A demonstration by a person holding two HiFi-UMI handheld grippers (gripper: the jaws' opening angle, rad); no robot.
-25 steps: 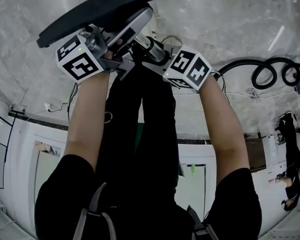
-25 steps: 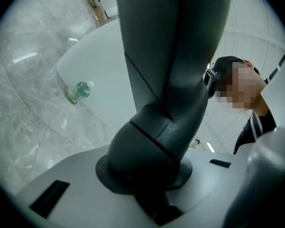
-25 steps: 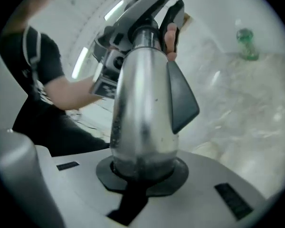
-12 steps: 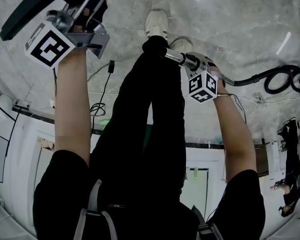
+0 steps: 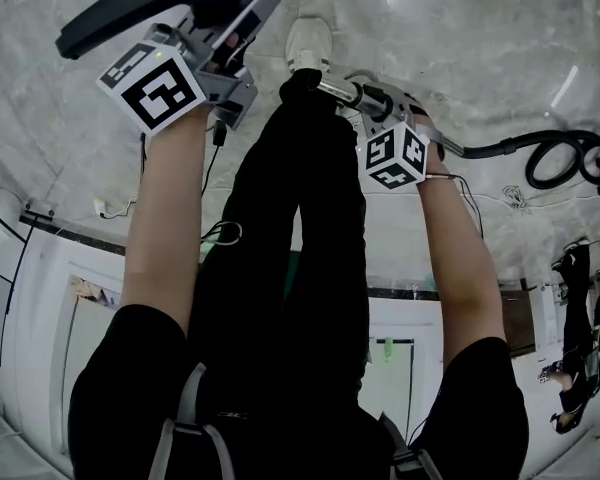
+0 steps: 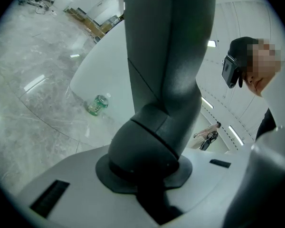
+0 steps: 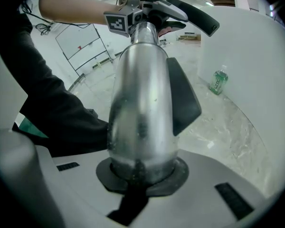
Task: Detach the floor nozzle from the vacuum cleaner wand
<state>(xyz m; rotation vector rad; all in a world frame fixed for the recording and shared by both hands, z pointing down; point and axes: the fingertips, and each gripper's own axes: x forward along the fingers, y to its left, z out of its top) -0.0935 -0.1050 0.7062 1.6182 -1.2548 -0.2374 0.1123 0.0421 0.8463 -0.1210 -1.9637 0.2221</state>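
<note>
The dark floor nozzle (image 5: 150, 8) hangs at the upper left of the head view, its grey neck (image 6: 166, 80) clamped in my left gripper (image 5: 230, 46), which is shut on it. My right gripper (image 5: 365, 98) is shut on the silver wand (image 5: 338, 89), whose free end points toward the nozzle. A gap shows between wand end and nozzle neck in the head view. In the right gripper view the wand (image 7: 140, 108) with its black clip (image 7: 183, 99) runs up toward the left gripper's marker cube (image 7: 118, 22).
A black hose (image 5: 540, 153) trails from the wand and coils at the right on the marble floor. The person's black-trousered legs and a white shoe (image 5: 308, 43) lie between the grippers. A green bottle (image 7: 219, 81) stands on the floor beside a white curved wall (image 6: 109, 65).
A second ago nozzle and wand met between the two grippers. The left gripper then carried the nozzle up and left, away from the wand, and has since drifted partly back; the right gripper tipped downward.
</note>
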